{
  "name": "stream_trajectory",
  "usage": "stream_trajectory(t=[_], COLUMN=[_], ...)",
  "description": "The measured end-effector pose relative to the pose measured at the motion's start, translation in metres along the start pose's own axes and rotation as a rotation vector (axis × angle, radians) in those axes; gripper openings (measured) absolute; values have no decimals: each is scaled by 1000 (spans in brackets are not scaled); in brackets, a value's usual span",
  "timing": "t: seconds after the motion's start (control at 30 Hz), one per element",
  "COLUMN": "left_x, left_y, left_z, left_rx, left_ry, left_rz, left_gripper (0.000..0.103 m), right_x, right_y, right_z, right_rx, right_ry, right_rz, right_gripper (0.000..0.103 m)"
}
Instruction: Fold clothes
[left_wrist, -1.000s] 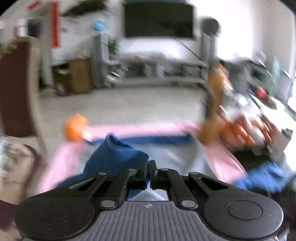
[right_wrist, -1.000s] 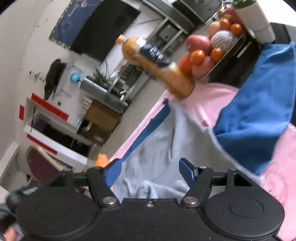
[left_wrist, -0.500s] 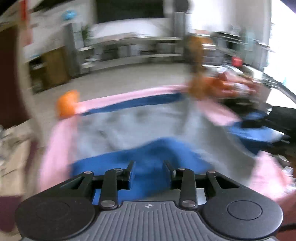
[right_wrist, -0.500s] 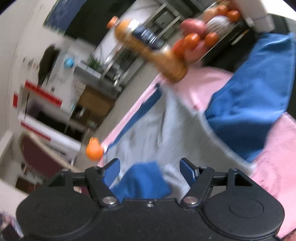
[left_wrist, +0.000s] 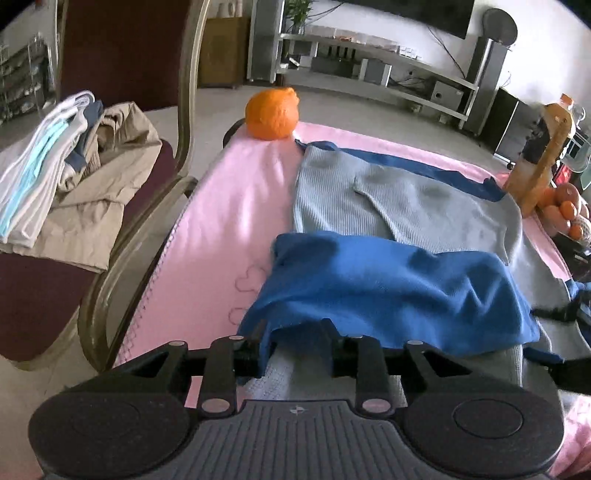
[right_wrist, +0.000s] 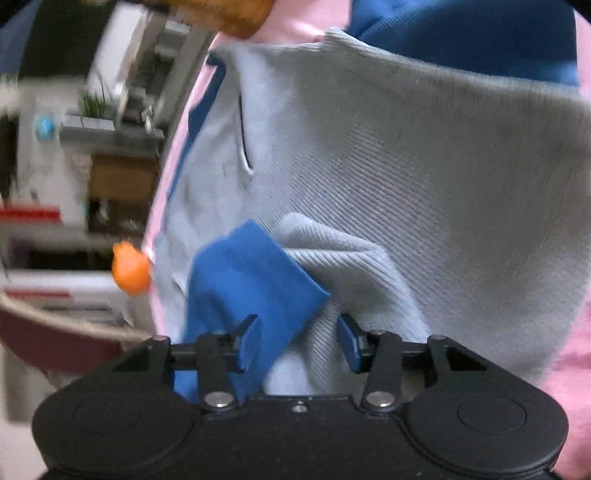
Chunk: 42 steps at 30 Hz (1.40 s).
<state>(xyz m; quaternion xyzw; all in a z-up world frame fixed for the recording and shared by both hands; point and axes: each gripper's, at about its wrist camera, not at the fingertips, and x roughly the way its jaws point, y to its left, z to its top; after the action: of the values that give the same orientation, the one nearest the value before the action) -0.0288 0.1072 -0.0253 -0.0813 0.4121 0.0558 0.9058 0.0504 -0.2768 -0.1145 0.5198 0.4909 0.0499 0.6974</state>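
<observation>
blue sleeve lies across the sweater, both grippers at its near edge

the grey-and-blue sweater (left_wrist: 406, 206) lies flat on the pink cloth (left_wrist: 229, 206), its blue sleeve (left_wrist: 388, 291) running crosswise. the left gripper (left_wrist: 295, 347) stands apart, sleeve edge draped between unpressed jaws. the right gripper (right_wrist: 299, 336) is closing around a fabric bunch. an orange (left_wrist: 272, 113) sits at the far corner.

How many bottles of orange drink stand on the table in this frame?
1. The orange drink bottle stands at the far right of the pink cloth, beside the fruit; its base shows at the right wrist view's top edge. Others could be hidden off-frame.
</observation>
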Motion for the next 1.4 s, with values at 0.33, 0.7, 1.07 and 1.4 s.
stream_trajectory(t=[0.33,0.7,1.07,1.4], left_x=[-6,6,9,48], left_y=[12,27,-1,-48], left_z=[-3,-3,9,-34], left_rx=[-53,-140,-53,273], left_ry=[-10,58,-18,168], left_rz=[93,167,-16,149], left_gripper=[32,27,21,19], right_x=[-7,-66,-71,-31], right_y=[34,60,42,55], right_z=[-19,-50,-34,-34], right_rx=[-275,-641,-520,-625], right_ry=[-171,-353,-278,-154], right_rz=[-31,-227,-237,-193], right_gripper=[8,7,25,25])
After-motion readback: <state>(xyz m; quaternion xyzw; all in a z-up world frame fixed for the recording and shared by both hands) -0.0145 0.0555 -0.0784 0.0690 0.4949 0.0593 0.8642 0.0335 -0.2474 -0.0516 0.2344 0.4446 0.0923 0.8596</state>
